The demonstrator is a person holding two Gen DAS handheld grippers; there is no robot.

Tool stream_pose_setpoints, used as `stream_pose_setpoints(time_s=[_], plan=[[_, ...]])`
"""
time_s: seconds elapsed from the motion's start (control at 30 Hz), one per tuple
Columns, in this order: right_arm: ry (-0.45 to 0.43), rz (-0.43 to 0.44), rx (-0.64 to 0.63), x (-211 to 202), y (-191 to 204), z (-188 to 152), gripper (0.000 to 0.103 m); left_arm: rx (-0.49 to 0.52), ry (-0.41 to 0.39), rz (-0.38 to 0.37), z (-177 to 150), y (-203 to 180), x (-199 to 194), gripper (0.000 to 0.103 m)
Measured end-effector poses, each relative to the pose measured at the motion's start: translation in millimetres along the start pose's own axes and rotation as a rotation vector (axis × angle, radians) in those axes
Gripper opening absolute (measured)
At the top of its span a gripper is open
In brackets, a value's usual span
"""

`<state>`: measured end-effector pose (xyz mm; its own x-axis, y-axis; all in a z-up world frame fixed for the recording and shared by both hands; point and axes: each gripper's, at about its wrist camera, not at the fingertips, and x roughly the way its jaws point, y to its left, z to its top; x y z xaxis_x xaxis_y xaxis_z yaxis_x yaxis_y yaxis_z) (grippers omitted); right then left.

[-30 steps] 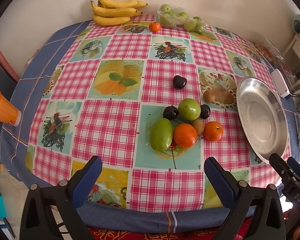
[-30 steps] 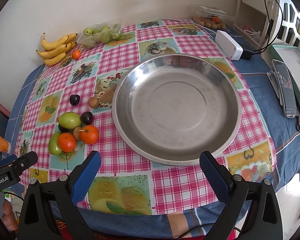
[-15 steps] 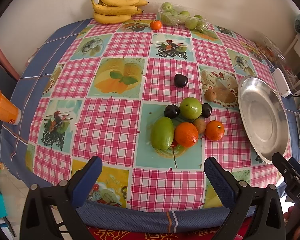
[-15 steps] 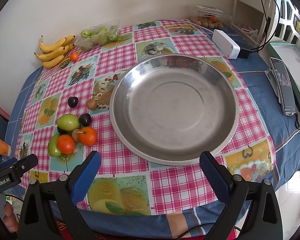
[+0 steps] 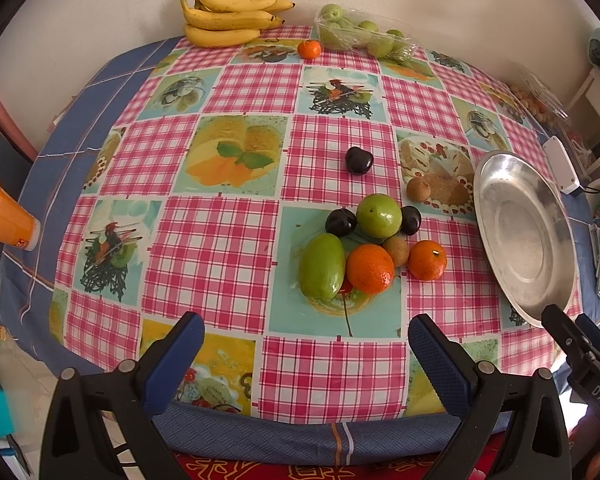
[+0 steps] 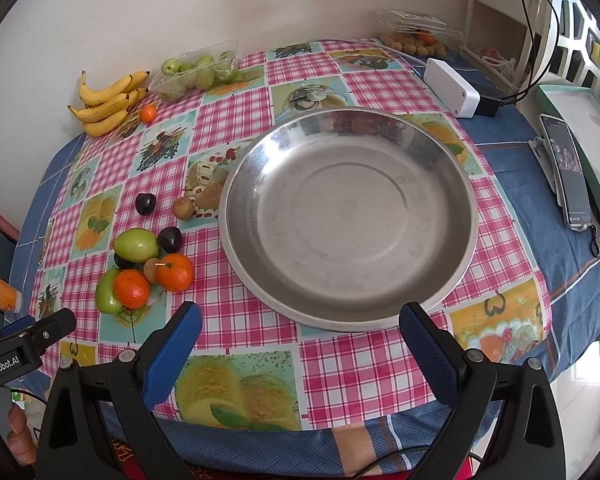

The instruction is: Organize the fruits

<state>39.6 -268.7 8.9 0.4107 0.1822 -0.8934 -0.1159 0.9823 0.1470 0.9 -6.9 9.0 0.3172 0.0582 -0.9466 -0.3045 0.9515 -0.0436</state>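
A round bench [image 5: 228, 240] covered in a pink checked cloth carries loose fruit and an empty steel dish [image 6: 348, 220]. Seen from the left wrist camera, the fruit cluster [image 5: 372, 248] lies near centre: a long green mango [image 5: 322, 266] at 8 o'clock of the group, two oranges [image 5: 370, 269] side by side with a small brown fruit between them, a round green apple [image 5: 379, 216] at 12 o'clock, and dark plums flanking it. One plum [image 5: 358, 161] and one brown fruit lie apart, farther back. The dish lies at 3 o'clock of the cluster, close but not touching.

The left gripper [image 5: 306, 354] and right gripper [image 6: 300, 344] both hover at the near edge, fingers spread wide and holding nothing.

No fruit appears to be sorted yet; this looks like the opening approach. The next move likely calls for lowering one gripper over a nearby fruit and closing gently.
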Motion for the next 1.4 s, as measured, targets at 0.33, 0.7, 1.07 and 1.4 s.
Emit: stream_pose_setpoints(time_s=[0.33,0.7,1.07,1.4], plan=[[-0.073,0.105,-0.149,-0.8,49.1,6.0,0.099,-0.086,-0.082,-0.014,13.5,15.6,2.4,0.103],[0.022,0.189,-0.174,38.7,83.5,17.7,0.099,-0.149,-0.094,-0.002,30.9,30.7,25.7,0.103],[0.138,0.227,-0.204,70.9,101.3,26.2,0.099,-0.122,-0.013,-0.069,44.1,23.5,48.9,0.103],[0.155,0.218,-0.237,76.4,108.1,25.6,0.094,-0.171,0.064,-0.133,38.0,27.4,61.6,0.090]])
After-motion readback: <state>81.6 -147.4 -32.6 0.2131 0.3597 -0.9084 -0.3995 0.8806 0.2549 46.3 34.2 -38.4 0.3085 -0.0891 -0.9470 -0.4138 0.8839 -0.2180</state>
